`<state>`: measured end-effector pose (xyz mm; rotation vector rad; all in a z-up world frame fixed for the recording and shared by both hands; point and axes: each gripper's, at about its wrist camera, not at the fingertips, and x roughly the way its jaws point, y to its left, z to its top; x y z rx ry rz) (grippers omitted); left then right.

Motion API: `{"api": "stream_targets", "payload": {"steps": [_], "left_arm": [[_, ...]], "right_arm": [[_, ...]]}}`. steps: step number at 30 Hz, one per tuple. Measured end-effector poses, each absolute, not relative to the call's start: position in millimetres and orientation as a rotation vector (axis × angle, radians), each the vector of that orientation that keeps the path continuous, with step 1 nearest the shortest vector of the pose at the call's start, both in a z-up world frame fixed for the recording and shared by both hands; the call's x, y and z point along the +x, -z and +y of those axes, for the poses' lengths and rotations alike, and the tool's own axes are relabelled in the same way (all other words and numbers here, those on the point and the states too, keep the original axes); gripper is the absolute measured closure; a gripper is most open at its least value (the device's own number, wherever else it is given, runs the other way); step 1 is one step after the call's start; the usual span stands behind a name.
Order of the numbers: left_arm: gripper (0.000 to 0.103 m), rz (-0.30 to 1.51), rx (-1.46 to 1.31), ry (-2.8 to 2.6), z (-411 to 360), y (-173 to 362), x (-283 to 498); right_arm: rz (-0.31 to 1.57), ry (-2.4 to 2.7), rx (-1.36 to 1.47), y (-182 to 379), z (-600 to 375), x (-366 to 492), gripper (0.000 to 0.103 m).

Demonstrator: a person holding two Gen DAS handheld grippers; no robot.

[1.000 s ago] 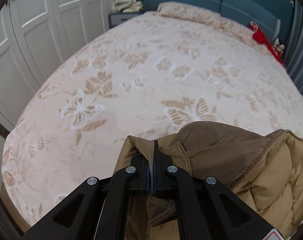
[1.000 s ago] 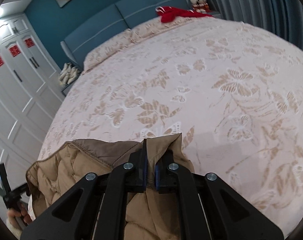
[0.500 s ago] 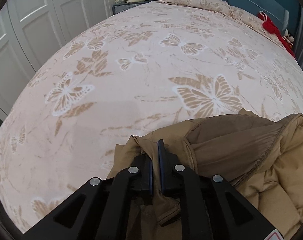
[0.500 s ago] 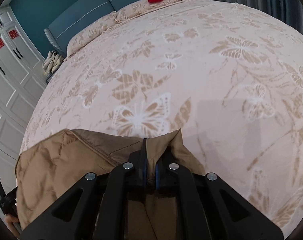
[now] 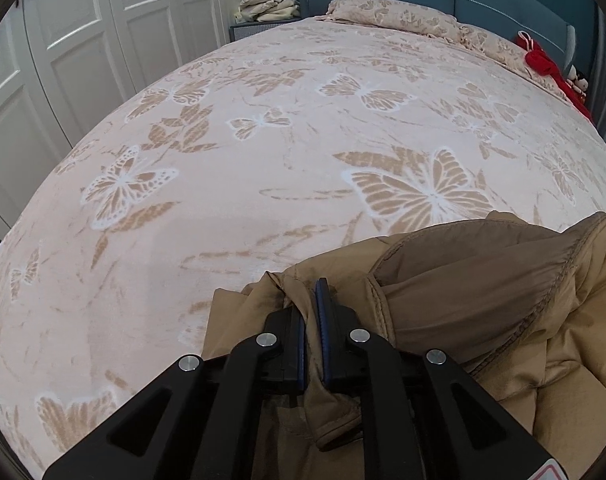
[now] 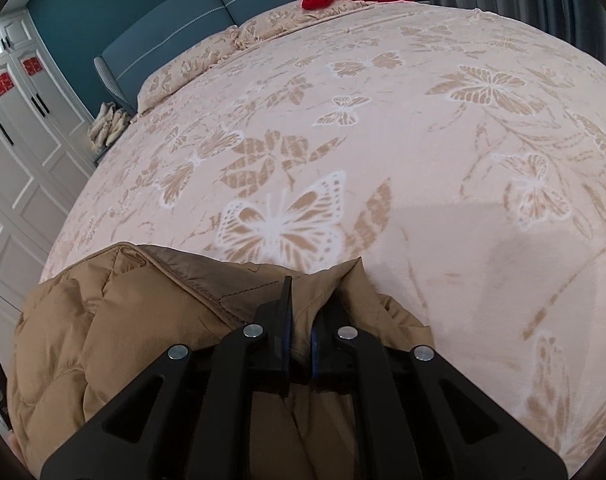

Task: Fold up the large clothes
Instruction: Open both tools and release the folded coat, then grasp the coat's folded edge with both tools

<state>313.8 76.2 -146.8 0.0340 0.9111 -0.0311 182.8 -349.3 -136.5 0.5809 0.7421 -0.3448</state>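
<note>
- Pink butterfly-print bedspread [image 5: 263, 208] covers the bed, carrying a tan quilted padded jacket [image 5: 503, 320] at its near edge.
- Left hand-held gripper [image 5: 311, 320] and right hand-held gripper [image 6: 301, 320] each pinch a jacket edge, jaws nearly closed.
- Likely step: laying it out; next, lower and spread flat.
- Red wardrobe emblems [image 6: 31, 66] unreadable.
</note>
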Motion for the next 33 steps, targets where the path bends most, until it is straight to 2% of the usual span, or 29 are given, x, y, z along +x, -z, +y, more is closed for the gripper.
{"api": "stream_targets", "payload": {"steps": [5, 6, 7, 8, 9, 10, 11, 12, 15, 18, 19, 20, 23, 28, 33], "left_arm": [[0.089, 0.97, -0.073, 0.079, 99, 130, 310], [0.088, 0.977, -0.088, 0.083, 104, 122, 307], [0.083, 0.967, -0.106, 0.091, 113, 108, 299], [0.06, 0.949, -0.107, 0.087, 119, 97, 292], [0.045, 0.905, -0.084, 0.044, 129, 78, 280], [0.02, 0.846, -0.06, -0.008, 139, 61, 268], [0.019, 0.79, -0.052, -0.028, 147, 48, 259], [0.019, 0.724, -0.034, -0.028, 156, 30, 248], [0.02, 0.684, 0.03, -0.052, 164, -5, 234], [0.022, 0.667, -0.004, 0.006, 154, -29, 226], [0.028, 0.672, -0.008, 0.041, 143, -34, 223], [0.035, 0.679, -0.005, 0.077, 128, -36, 221], [0.046, 0.715, 0.015, 0.176, 80, -33, 219], [0.058, 0.78, 0.041, 0.213, 18, -12, 235], [0.064, 0.833, 0.061, 0.203, -26, 14, 260]], "right_arm": [[0.76, 0.334, 0.65, 126, -359, 167, 0.093], [0.763, 0.339, 0.656, 120, -361, 162, 0.089], [0.748, 0.348, 0.671, 108, -364, 148, 0.07], [0.738, 0.364, 0.677, 99, -366, 138, 0.058], [0.705, 0.395, 0.67, 87, -369, 121, 0.04], [0.659, 0.432, 0.651, 72, -374, 101, 0.039], [0.64, 0.455, 0.634, 62, -377, 87, 0.039], [0.631, 0.48, 0.615, 53, -380, 75, 0.039], [0.584, 0.513, 0.581, 23, -382, 42, 0.041], [0.554, 0.428, 0.512, -5, -354, 36, 0.06], [0.555, 0.408, 0.488, -10, -346, 39, 0.07], [0.561, 0.374, 0.447, -18, -331, 47, 0.075], [0.596, 0.261, 0.37, -27, -284, 74, 0.087], [0.627, 0.171, 0.291, -22, -222, 126, 0.089], [0.683, 0.15, 0.319, -1, -205, 175, 0.089]]}}
